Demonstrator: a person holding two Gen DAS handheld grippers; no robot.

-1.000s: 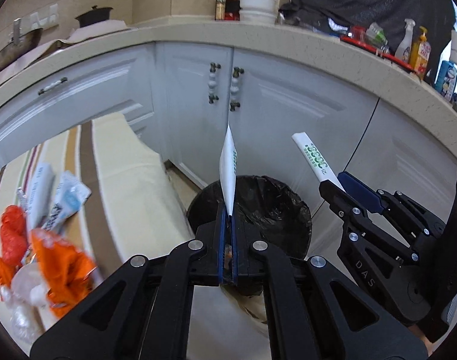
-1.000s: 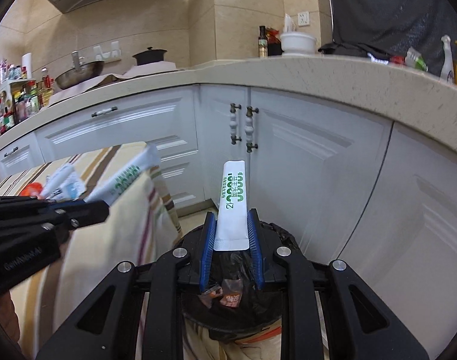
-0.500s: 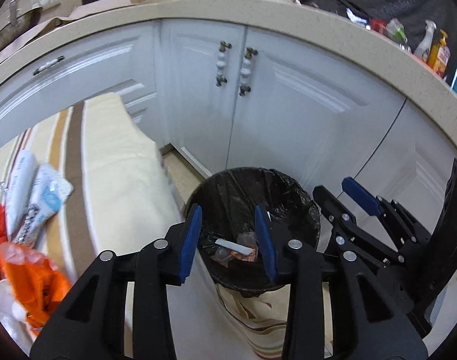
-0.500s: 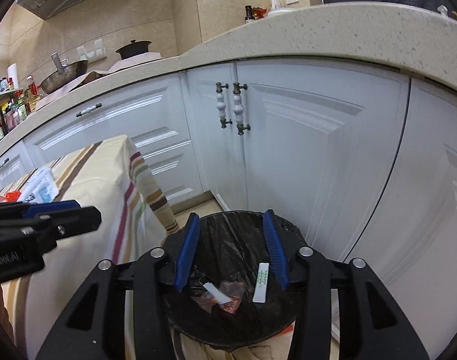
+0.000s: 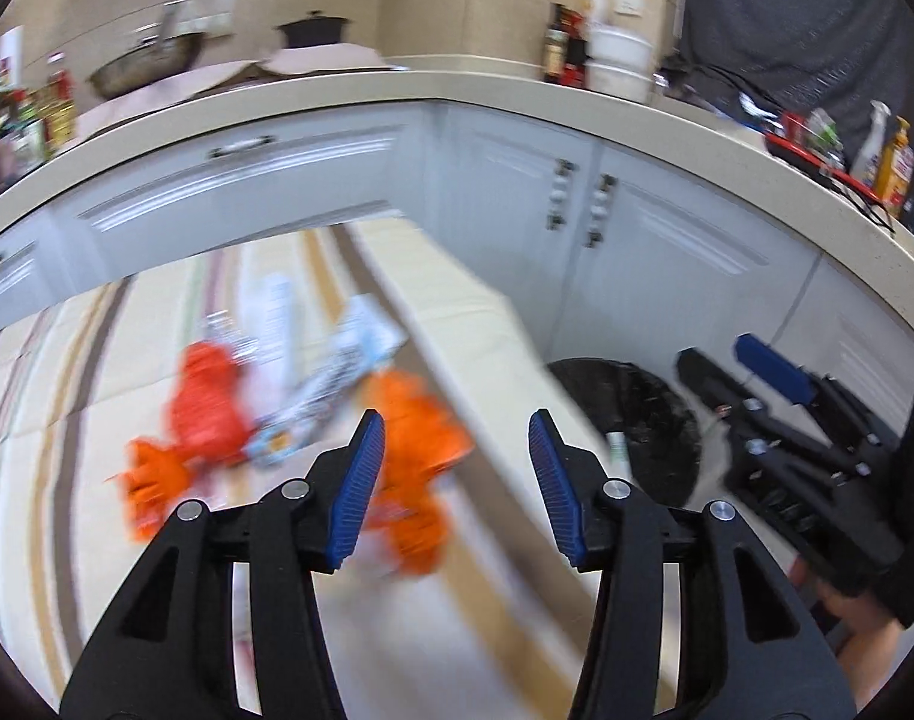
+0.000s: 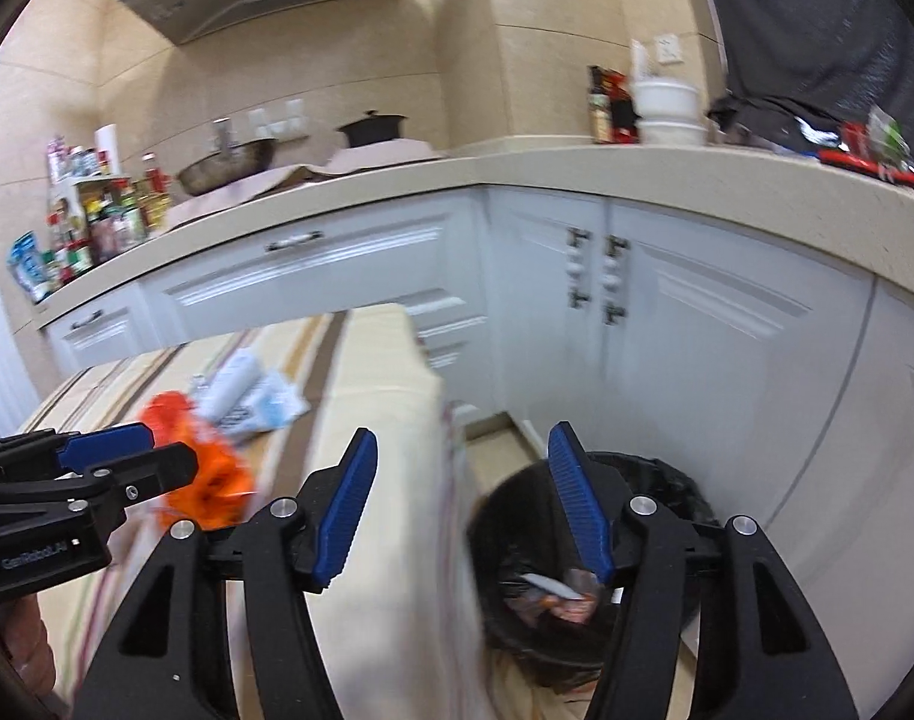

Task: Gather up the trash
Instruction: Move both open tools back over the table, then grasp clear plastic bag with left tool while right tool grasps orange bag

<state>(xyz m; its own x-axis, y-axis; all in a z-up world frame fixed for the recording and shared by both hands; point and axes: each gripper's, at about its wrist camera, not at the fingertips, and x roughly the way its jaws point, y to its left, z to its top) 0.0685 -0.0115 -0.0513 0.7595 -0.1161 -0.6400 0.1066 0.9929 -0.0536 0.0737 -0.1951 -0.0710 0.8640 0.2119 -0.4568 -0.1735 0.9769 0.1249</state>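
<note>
A: Where do things stand for the two tools?

B: The left gripper [image 5: 457, 441] has its fingers spread wide and holds nothing; it points at the litter in the middle left of its frame. The right gripper [image 6: 463, 459] is just as wide and empty, straddling the cloth's edge with the bin [image 6: 589, 552] at lower right of its view.

A: And the trash itself?

B: Orange wrappers [image 5: 417, 438] and pale sachets [image 5: 348, 366] lie heaped together on the counter [image 5: 96, 360], which is draped in a striped cream cloth. Motion blur hides their outlines. A few scraps already sit inside the black-lined bin.

A: How should the next pick go?

B: Probably lower the left fingers over one orange wrapper, the nearest piece, and close on a raised crinkle rather than a flat part. Thin film like that likely slips or drags neighbours along, and the soft cloth could get pinched too, so a shallow nip from above seems safest

A: Textures?

B: Crumpled glossy plastic, flat tube-like sachets, ribbed blue pads [image 5: 354, 480] on matte black frames
</note>
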